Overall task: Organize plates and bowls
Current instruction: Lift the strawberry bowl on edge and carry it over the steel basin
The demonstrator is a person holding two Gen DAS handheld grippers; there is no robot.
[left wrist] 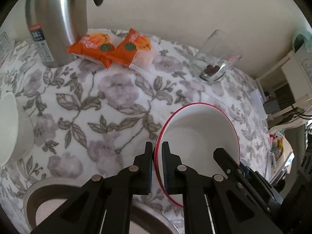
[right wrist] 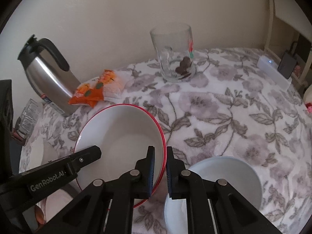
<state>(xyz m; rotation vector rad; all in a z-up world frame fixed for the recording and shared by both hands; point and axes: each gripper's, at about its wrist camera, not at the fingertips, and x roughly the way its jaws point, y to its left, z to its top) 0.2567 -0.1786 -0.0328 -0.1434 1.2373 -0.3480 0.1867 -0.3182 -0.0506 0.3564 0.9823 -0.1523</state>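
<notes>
A white bowl with a red rim is held between both grippers above the floral tablecloth. My left gripper is shut on the bowl's left rim. My right gripper is shut on its right rim; it also shows in the left wrist view. The left gripper shows in the right wrist view. A pale blue bowl sits on the cloth below my right gripper. A grey-rimmed plate lies under my left gripper. A white dish sits at the far left.
A steel thermos jug stands at the back left with orange snack packets beside it. A glass mug holding dark pieces stands at the back. A white box lies at the table's right edge.
</notes>
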